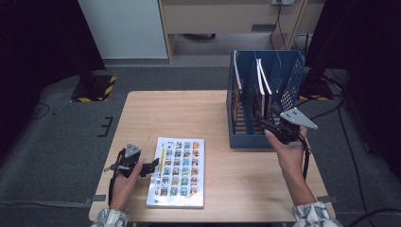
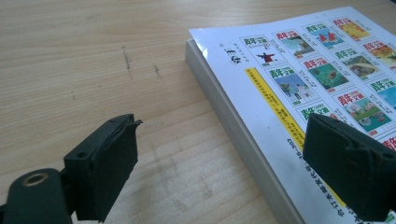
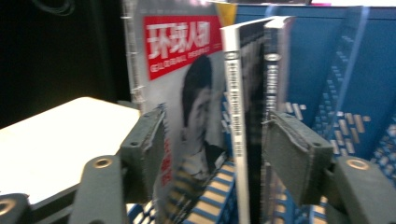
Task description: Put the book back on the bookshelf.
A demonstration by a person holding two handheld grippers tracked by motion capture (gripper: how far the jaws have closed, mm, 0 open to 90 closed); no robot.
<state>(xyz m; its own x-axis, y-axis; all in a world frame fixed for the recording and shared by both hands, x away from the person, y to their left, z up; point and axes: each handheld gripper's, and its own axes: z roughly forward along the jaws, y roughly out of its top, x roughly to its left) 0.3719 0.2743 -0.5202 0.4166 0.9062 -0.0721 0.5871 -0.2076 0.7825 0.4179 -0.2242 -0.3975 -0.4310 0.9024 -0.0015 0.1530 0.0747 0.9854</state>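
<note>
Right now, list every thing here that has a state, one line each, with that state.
Left gripper: open, jaws astride the near edge of the book, not pressing.
Right gripper: open, jaws either side of the standing books, no grip visible.
Book on the table: flat, closed, cover up.
Blue file rack: upright on the table.
Magazine with red title: standing in the rack, leaning.
Two dark-spined books: upright in the rack, side by side.

Even overhead light keeps the wooden table [image 1: 189,113] bright in the high view — the room's far left and right sides fall into near-black. The right gripper view is soft with blur; a glossy book cover [image 2: 299,79] shows mild glare.
</note>
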